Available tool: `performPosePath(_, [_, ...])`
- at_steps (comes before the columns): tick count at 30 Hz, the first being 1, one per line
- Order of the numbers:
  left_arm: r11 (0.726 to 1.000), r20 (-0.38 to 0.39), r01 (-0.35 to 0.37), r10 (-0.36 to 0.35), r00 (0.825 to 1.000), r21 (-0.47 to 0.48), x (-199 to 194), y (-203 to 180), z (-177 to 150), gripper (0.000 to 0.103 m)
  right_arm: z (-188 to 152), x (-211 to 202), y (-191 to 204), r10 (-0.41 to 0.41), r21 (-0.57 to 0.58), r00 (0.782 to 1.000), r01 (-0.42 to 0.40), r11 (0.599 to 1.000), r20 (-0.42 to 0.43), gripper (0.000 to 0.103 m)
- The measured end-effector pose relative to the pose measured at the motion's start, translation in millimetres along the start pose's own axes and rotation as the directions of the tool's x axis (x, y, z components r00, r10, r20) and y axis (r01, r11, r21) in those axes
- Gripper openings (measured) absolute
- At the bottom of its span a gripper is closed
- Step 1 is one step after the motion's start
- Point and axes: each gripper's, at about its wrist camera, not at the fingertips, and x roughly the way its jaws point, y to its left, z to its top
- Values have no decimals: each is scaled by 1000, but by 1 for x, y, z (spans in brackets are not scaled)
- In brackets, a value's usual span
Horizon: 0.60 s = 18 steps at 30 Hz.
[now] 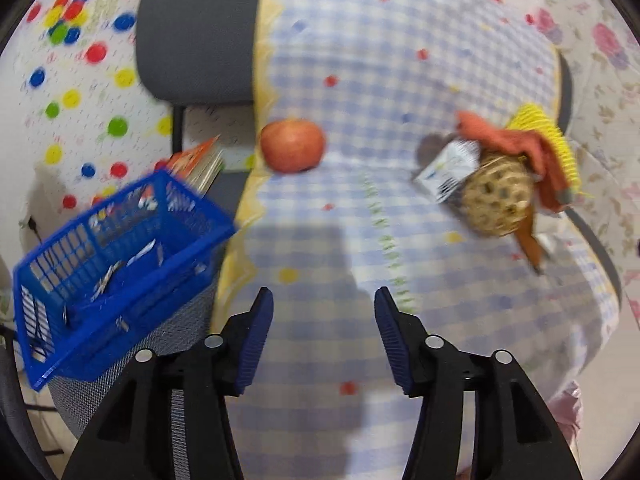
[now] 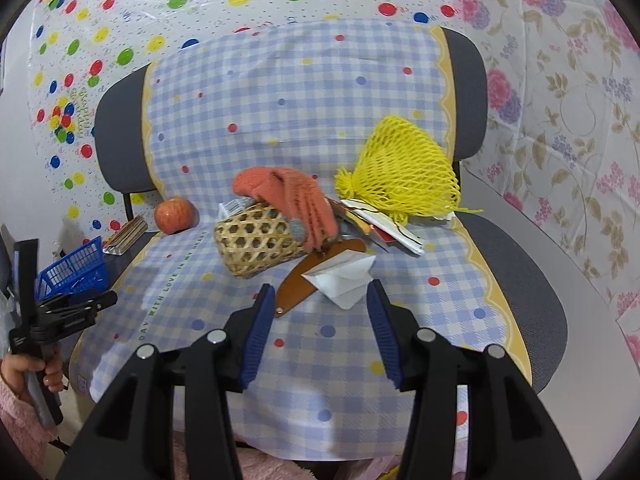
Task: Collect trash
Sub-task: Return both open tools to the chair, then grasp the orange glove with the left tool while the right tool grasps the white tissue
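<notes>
My left gripper (image 1: pixel 324 320) is open and empty above a blue-checked cloth (image 1: pixel 360 60) spread over a chair. To its left stands a blue plastic basket (image 1: pixel 120 248) holding paper scraps. My right gripper (image 2: pixel 320 300) is open too. A white folded paper (image 2: pixel 340 276) lies just ahead of it, its near corner between the fingertips but not touched by the pads. Behind the paper lie a brown strip (image 2: pixel 300 280), torn wrappers (image 2: pixel 384 228) and a yellow foam net (image 2: pixel 404 172). A small white carton (image 1: pixel 448 168) leans on a wicker basket (image 1: pixel 496 196).
An orange glove (image 2: pixel 288 196) drapes over the wicker basket (image 2: pixel 256 240). A red apple (image 2: pixel 175 209) sits at the cloth's left edge, beside a book (image 2: pixel 124 234). The grey chair back (image 2: pixel 468 92) rises behind. Patterned sheets cover the walls. A hand (image 2: pixel 24 368) shows at the far left.
</notes>
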Motion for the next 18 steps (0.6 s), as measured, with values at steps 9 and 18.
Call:
performPosePath(9, [997, 135, 30, -40, 990, 78, -40, -56, 44, 73, 5, 13, -22, 5, -19, 999, -6, 1000, -32, 63])
performPosePath(18, [988, 144, 42, -64, 988, 152, -24, -98, 67, 80, 9, 41, -29, 43, -20, 997, -44, 999, -64, 63])
